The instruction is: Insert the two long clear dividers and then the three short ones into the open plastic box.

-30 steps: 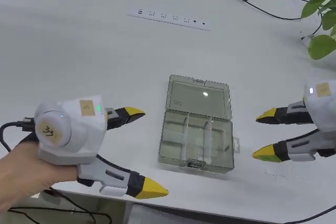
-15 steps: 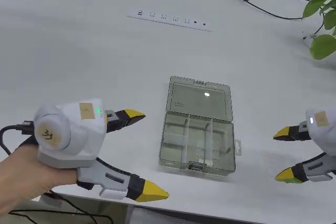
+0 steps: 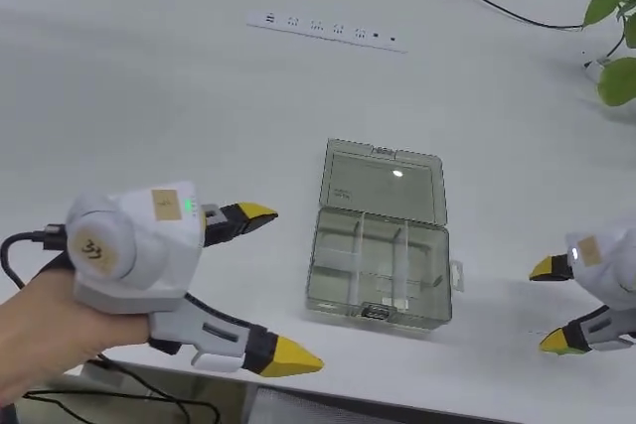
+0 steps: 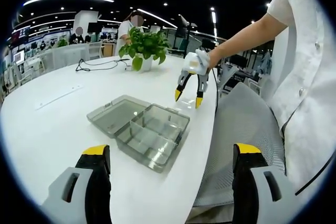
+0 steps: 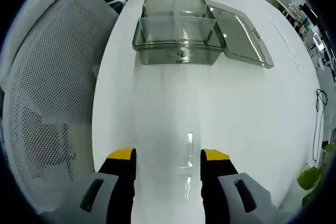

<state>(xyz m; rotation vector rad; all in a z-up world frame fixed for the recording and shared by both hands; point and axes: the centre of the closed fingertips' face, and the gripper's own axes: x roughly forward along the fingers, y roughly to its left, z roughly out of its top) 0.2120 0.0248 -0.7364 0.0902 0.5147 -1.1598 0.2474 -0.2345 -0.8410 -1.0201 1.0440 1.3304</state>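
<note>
1. Because its lid (image 3: 386, 180) is folded back flat on the far side, the box (image 3: 343, 280) lies open upward on the counter (image 3: 179, 116), close to the near edge. Clear partitions (image 3: 364, 243) already stand inside it, though I cannot tell how many.
2. The right tongs (image 3: 550, 307) hang low over the counter to the right of the box, well apart from it. They are released and carry nothing.
3. In the right gripper view, clear strips (image 5: 189, 144) lie flat on the counter between the spread jaws, nearer one jaw than the other. These are probably dividers not yet inserted, and the tongs look lined up to take one.
4. The left tongs (image 3: 276, 285) wait to the left of the box with the jaws spread wide and empty, pointing toward it. They seem held there to steady the box when a piece is pressed in.
5. A thin strip lying flat on a smooth counter gives little to pinch. It may skid away unless a jaw tip gets under an edge.
</note>
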